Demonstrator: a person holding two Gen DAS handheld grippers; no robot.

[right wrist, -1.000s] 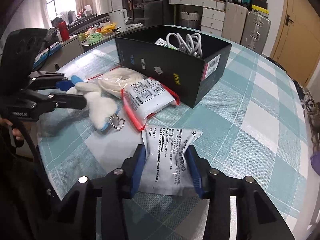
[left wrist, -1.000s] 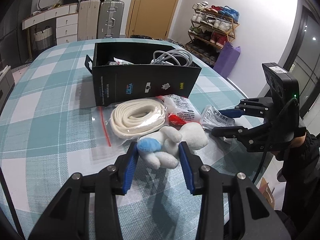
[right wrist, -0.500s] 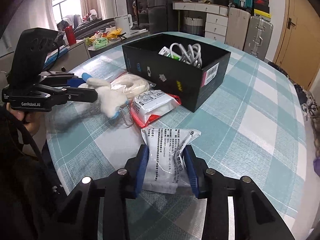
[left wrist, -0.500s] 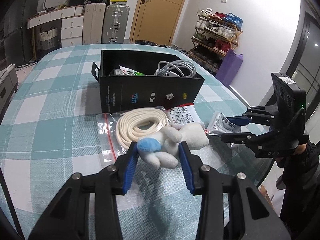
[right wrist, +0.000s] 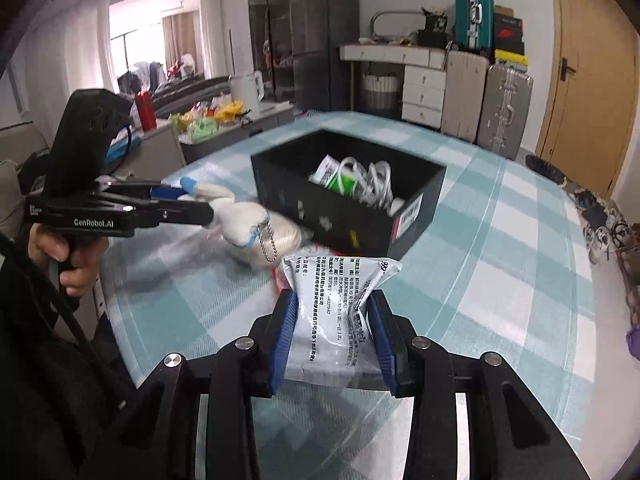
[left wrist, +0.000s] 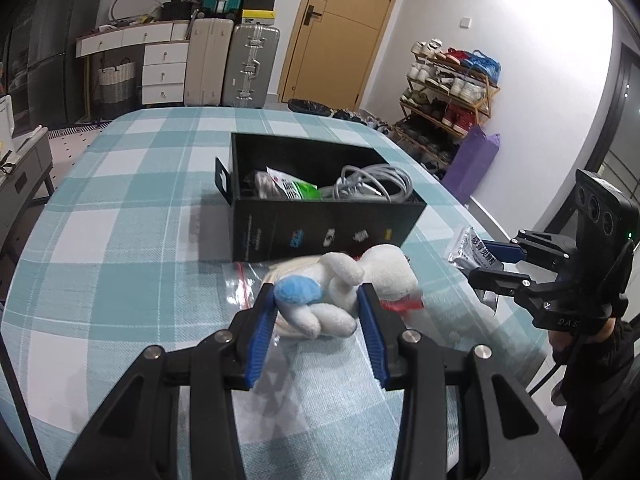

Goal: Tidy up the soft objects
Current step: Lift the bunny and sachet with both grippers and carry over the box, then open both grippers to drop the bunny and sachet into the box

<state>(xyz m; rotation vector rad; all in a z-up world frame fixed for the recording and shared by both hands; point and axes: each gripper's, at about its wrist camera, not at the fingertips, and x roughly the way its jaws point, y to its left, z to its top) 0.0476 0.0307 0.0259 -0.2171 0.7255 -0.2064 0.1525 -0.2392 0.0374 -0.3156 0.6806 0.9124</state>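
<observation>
Both loads have come up off the checked counter (left wrist: 120, 216) toward the black box (left wrist: 320, 220). The left tongs (left wrist: 318, 316) are clamped on the white plush toy (left wrist: 352, 280) and the right tongs (right wrist: 334, 332) on the silver foil packet (right wrist: 340, 292), so both look ready to drop in. The bagged cord and the red-edged pouch beneath the toy are blurred and mostly hidden.

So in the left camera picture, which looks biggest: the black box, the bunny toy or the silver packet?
1. black box
2. bunny toy, though being nearest the camera makes it look larger
3. silver packet, only partly showing in the other tongs
</observation>
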